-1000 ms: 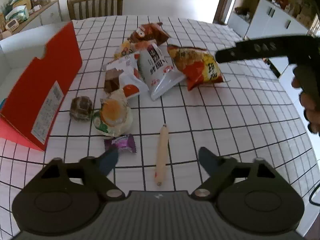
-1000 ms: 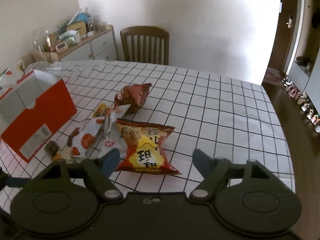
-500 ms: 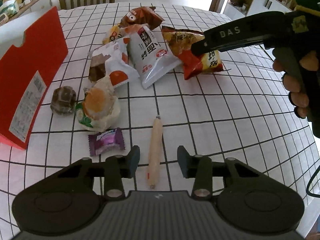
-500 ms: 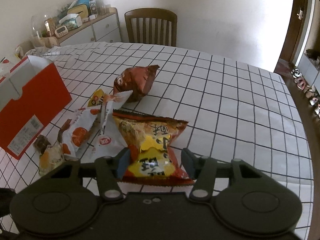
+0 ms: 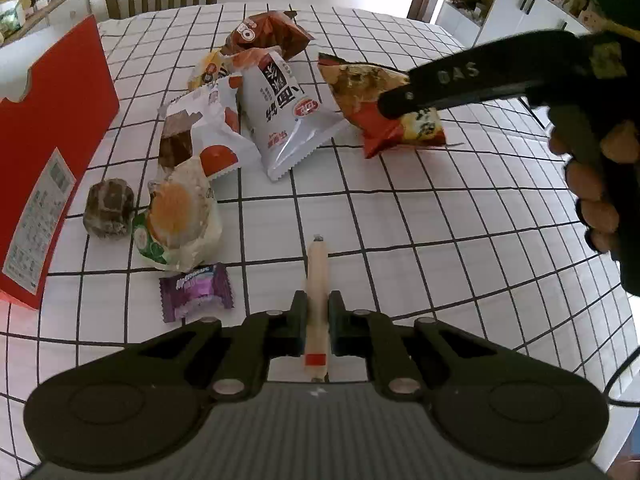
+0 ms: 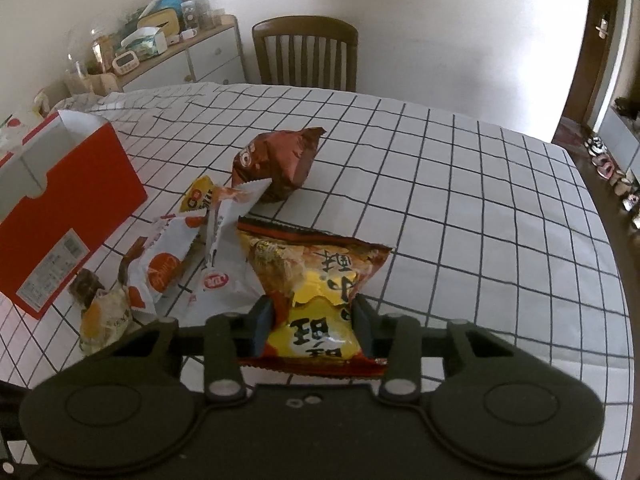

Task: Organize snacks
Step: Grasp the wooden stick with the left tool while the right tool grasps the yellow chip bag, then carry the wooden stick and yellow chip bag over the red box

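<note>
On the checked tablecloth (image 5: 440, 240), my left gripper (image 5: 317, 314) is shut on a pale sausage stick (image 5: 317, 268), which lies lengthwise between its fingers. My right gripper (image 6: 313, 322) straddles the near end of an orange-yellow chip bag (image 6: 320, 276). Its jaws are closing and the pads squeeze the bag's sides. In the left wrist view one of its fingers (image 5: 440, 88) lies over that chip bag (image 5: 360, 92). A red open box (image 5: 52, 128) stands at the left.
Loose snacks lie in a cluster: a brown bag (image 5: 268, 34), a grey-white packet (image 5: 288, 120), a white-orange cake packet (image 5: 212, 132), a bun packet (image 5: 180, 216), a brown muffin (image 5: 108, 208) and a purple candy (image 5: 196, 292). A chair (image 6: 306, 52) and a sideboard (image 6: 180, 60) stand beyond the table.
The left jaws have closed from wide open onto the sausage stick. The right gripper came down and forward over the chip bag, and its jaws narrowed around it.
</note>
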`<state>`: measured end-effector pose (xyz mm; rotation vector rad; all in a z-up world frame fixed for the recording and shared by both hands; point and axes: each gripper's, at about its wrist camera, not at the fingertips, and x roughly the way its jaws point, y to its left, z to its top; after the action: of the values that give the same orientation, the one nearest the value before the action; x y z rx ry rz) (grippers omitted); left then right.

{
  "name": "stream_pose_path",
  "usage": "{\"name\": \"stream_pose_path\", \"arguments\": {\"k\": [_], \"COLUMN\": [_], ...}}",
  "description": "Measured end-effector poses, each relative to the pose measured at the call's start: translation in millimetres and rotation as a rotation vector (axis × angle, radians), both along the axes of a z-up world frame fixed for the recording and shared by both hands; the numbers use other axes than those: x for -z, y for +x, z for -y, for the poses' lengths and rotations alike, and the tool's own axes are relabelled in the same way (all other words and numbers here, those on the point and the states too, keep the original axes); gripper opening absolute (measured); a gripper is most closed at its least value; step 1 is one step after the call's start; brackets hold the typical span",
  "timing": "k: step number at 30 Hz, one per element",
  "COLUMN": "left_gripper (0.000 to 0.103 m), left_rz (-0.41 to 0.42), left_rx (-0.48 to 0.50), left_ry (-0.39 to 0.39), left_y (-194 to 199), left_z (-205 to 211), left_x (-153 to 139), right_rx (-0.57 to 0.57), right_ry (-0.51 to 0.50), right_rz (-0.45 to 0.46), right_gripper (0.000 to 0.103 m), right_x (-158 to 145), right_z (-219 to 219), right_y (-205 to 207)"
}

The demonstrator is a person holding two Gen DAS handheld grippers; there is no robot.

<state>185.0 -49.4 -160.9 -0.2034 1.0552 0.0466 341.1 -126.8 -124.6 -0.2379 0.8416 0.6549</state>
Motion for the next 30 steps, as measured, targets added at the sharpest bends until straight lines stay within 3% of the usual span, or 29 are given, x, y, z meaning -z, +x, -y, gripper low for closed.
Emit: {"name": "stream_pose_path", "arguments": {"k": [15, 30], "left_gripper": [0.010, 0.010], "left_rz": [0.005, 0.067], "left_rx": [-0.039, -0.071], "left_ry": [-0.076, -0.136], "left_y": [-10.0, -36.2], "left_z": [-5.0, -20.9], "left_x": [-11.0, -53.1], "right_rx": [0.056, 0.051], "right_ry": [0.048, 0.075], "right_rz": [-0.021, 0.004], "right_gripper": [0.036, 0.036], "right_x": [-22.1, -57.9], "right_z": [40.2, 48.9], "right_y": [-42.3, -97.9]}}
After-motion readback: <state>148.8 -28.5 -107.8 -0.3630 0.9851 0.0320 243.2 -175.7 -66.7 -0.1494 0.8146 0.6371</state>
